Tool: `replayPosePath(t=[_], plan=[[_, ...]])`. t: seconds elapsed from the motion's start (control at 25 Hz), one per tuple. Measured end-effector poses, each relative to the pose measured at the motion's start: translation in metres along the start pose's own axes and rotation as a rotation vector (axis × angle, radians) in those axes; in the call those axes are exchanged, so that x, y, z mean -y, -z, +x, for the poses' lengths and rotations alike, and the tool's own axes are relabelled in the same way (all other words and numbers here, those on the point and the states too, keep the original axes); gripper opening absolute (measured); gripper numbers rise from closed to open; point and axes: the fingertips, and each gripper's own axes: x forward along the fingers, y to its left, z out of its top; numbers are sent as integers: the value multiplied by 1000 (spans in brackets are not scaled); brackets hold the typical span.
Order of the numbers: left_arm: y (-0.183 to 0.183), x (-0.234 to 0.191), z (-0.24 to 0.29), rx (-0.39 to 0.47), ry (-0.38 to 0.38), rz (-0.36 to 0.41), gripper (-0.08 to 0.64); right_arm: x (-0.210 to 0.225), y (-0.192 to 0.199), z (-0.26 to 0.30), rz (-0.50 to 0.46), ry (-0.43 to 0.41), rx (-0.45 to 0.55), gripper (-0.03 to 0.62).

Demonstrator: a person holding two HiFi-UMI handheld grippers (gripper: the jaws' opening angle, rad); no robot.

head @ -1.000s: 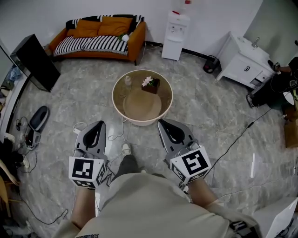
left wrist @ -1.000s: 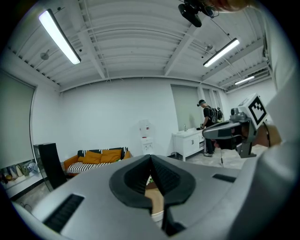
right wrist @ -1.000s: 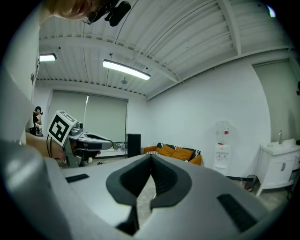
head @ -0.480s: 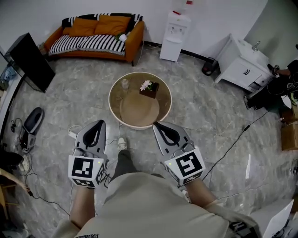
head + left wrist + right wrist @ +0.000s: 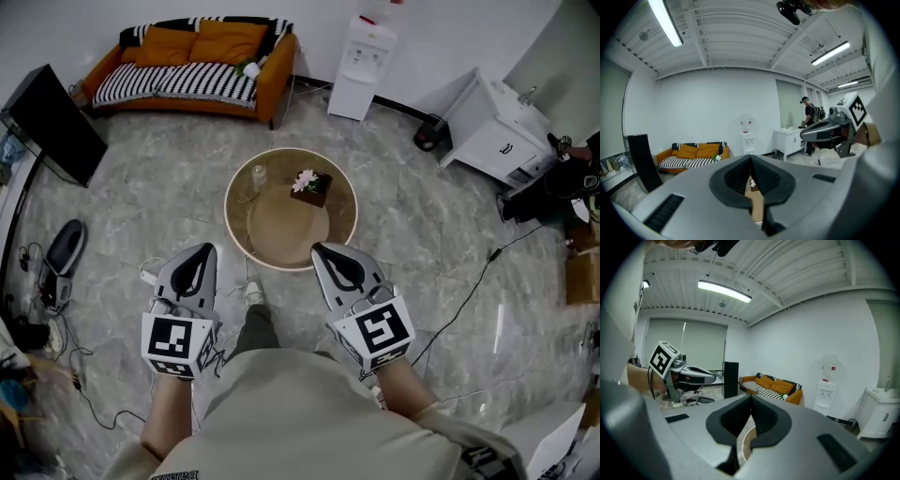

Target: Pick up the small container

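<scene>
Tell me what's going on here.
A person stands at a round table with a gripper in each hand. The left gripper and right gripper are both shut and empty, pointing toward the table. The small container stands on the far left of the tabletop beside a flower box. Neither gripper is near it, so nothing has been picked up yet.

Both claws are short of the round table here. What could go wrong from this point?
1. The left claw and right claw are both shut and empty; arriving that way would likely tip the small container rather than grip it.
2. The flower box stands close beside it on the round table, so a wide approach may bump it.
3. A white cord lies by the person's shoe, a possible trip.
</scene>
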Motion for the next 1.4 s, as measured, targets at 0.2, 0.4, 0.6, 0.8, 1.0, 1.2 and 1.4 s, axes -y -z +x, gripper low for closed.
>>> replayPosePath(t=[0.2, 0.4, 0.6, 0.8, 1.0, 1.2, 1.4], plan=[[-10, -53, 39, -14, 36, 2, 6, 6, -26, 64, 6, -9, -13, -5], [-23, -99, 80, -13, 79, 25, 6, 22, -50, 119, 6, 9, -23, -5], [-34, -143, 117, -5, 107, 22, 6, 43, -68, 173, 9, 47, -24, -5], [-34, -173, 150, -19, 139, 33, 6, 62, -76, 213, 25, 79, -34, -5], [-37, -196, 174, -22, 151, 19, 6, 78, -74, 243, 48, 111, -50, -5], [-29, -206, 193, -41, 150, -7, 6, 94, -65, 263, 111, 112, -67, -5], [-27, -208, 213, -60, 137, 0, 6, 115, -62, 276, 113, 113, -60, -4]])
